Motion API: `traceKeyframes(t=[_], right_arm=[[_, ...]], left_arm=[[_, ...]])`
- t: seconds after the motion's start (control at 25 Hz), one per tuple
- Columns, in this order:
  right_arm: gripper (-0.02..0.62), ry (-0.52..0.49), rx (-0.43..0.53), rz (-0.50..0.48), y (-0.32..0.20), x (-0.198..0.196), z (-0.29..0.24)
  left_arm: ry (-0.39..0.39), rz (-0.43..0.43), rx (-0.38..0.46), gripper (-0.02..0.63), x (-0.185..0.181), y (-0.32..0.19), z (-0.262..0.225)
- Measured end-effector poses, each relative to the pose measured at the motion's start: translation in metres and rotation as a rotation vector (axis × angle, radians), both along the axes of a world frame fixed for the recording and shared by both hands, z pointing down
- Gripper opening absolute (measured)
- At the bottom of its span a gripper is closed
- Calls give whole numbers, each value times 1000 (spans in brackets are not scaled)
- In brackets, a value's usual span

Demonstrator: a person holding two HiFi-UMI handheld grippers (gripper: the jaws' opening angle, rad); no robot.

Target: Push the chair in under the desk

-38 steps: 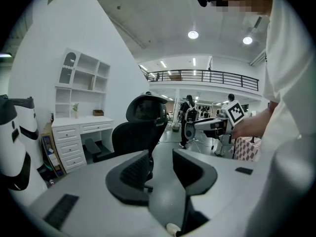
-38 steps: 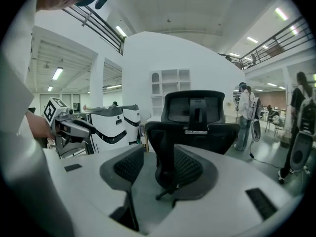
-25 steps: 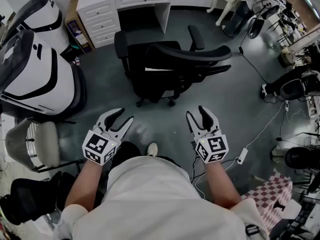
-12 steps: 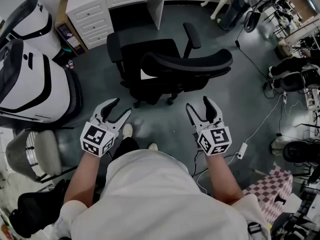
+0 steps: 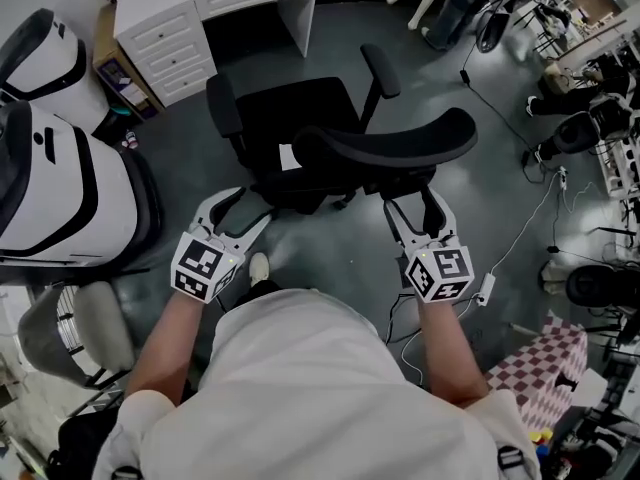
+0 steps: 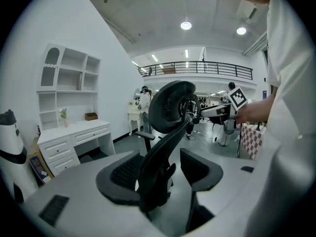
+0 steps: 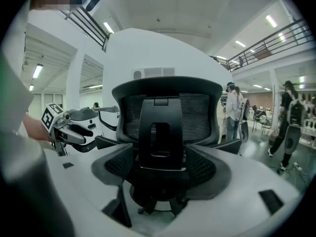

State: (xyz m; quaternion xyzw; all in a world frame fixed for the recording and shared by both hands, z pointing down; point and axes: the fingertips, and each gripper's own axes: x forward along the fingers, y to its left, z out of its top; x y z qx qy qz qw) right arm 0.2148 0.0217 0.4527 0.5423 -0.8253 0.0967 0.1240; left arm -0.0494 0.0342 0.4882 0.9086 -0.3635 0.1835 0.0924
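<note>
A black office chair [image 5: 300, 118] stands on the grey floor a little out from the white desk [image 5: 215, 3], its seat toward the desk's opening and its curved backrest [image 5: 385, 146] toward me. My left gripper [image 5: 248, 208] is by the chair's near left side and my right gripper [image 5: 412, 198] just below the backrest's right end. Both are open, their jaws have just been opening, and the pads press on nothing. The left gripper view shows the chair [image 6: 165, 127] side-on beyond the jaws. The right gripper view shows the back of the backrest [image 7: 165, 117] straight ahead.
Large white and black shells [image 5: 55, 178] stand on the left, with a grey chair [image 5: 95, 323] below them. Cables and a power strip [image 5: 487, 288] lie on the floor at the right, beside more black chairs [image 5: 575, 133]. My shoe [image 5: 258, 266] is behind the chair.
Both grippers have moved forward to the chair, which now sits closer in the head view. Their jaws stand wider apart than before.
</note>
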Motion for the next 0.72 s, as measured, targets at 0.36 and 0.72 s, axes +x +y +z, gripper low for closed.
traceKeyframes(t=[0.36,0.72], right_arm=[[319,-12,4,58,-19,-9,-5],[319,-5,-8,132,-22,-6,0]], left_arm=[[-47,154,-8,259,12,-24,21],[-83,283,-14,228,25,-27,38]])
